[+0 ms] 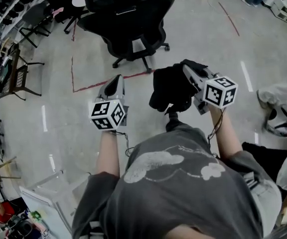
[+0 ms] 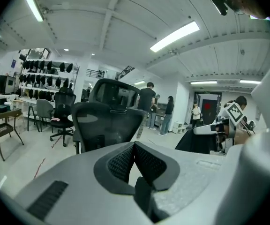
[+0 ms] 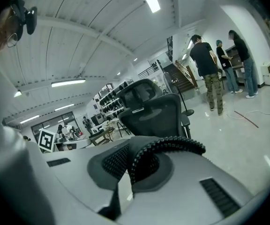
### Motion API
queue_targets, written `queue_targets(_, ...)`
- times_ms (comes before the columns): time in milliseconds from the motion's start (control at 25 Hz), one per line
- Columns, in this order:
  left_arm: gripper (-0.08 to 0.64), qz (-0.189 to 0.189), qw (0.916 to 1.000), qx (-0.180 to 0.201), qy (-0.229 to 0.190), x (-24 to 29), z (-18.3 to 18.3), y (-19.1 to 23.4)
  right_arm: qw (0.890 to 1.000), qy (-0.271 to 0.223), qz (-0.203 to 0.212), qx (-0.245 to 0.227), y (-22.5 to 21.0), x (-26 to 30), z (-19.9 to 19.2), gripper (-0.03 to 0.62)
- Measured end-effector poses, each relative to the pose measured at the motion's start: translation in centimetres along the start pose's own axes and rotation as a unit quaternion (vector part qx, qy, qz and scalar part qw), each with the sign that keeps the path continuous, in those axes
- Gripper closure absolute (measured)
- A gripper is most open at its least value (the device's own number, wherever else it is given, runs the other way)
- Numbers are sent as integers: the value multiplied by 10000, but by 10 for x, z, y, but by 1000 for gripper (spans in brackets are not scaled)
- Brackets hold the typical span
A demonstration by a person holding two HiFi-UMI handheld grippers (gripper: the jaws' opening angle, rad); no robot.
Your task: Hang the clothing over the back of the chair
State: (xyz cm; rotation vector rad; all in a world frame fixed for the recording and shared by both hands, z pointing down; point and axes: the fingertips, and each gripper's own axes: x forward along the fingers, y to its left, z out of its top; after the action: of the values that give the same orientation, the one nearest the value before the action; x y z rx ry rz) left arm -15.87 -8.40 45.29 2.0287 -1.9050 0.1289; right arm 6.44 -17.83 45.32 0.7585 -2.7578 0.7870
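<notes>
A black mesh office chair (image 1: pixel 133 21) stands on the floor ahead, its back towards me; it also shows as the chair (image 2: pixel 108 122) and the chair (image 3: pixel 154 110). My right gripper (image 1: pixel 187 69) is shut on a black piece of clothing (image 1: pixel 171 89) that hangs bunched below it. In the right gripper view a ribbed black hem (image 3: pixel 165 146) curls over one pad of the right gripper (image 3: pixel 129 150). My left gripper (image 1: pixel 117 79) is beside it to the left, apart from the cloth. Its jaws (image 2: pixel 134 146) meet at the tips with nothing between them.
A wooden chair (image 1: pixel 16 76) stands at the far left, and red tape lines (image 1: pixel 97 85) mark the floor before the office chair. A clear plastic box (image 1: pixel 59 193) sits near my left side. A seated person's legs (image 1: pixel 283 101) are at the right. People (image 3: pixel 205 64) stand further off.
</notes>
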Motion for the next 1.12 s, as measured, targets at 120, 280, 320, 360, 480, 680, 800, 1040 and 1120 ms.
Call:
queue_targets(120,558,90,9999,16,-96,30,17,-3,9998,-40,148,-90,-23,16,24,596)
queue_targets(280,558,292,9994,61,-192,69,34,-6,9994,-93,272,-178,-61,34,55,597)
queue_targets(320,558,353,9991,45,-216,78,38,-5,9993,-106,290,-187,-71,38,63,597)
queue_targets(360,558,413,9989,38,-233,86,41,-4,9993,-115,307,-192,-79,42,69,597)
queue_targets(480,558,563,9981,2,-257,98,45,0,9992,-110,324,-202,-97,48,78,597)
queue_targets(680,558,673,9974,-109,-244,116,51,2,9997,-122,189,-117,-126,54,90,597)
queue_targets(800,558,752,9969,-83,-228,129,60,11,9999,-134,70,-33,-144,58,96,597)
queue_targets(1040,558,864,9960,-87,-223,154,76,44,9997,-143,-202,77,-175,77,109,597)
queue_targets(1120,558,948,9952,-96,-237,163,82,60,9994,-164,-305,63,-185,86,118,597)
